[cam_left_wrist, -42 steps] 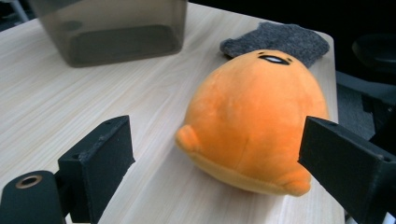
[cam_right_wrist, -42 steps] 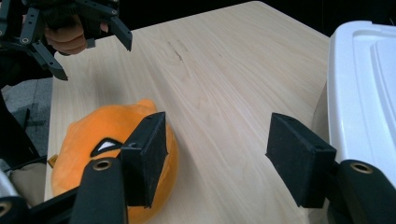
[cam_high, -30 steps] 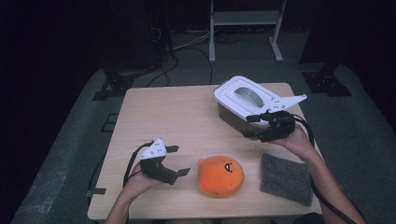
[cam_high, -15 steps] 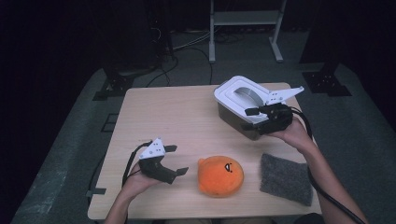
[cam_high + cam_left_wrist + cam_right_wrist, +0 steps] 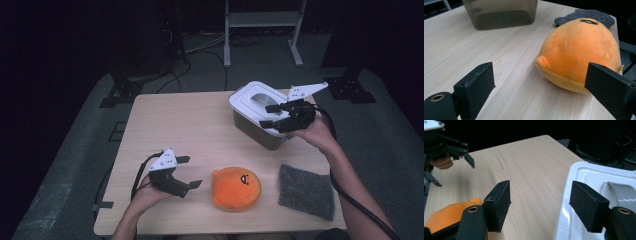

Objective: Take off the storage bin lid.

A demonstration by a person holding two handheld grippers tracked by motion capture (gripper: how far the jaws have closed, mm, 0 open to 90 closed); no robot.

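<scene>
An orange plush toy with a small face lies near the table's front edge. My left gripper rests just left of it, open, pointing at the plush. A dark box with a white lid stands at the back right. My right gripper hovers open at the lid's near right edge, one jaw over the lid and one over bare wood. A grey felt pad lies at the front right.
The wooden table has open room across its left and middle. The dark box and grey pad lie beyond the plush in the left gripper view. A metal stand and cables lie on the floor behind.
My right gripper has risen and shifted a little toward the lid's top. The left gripper and the plush have stayed where they were.
</scene>
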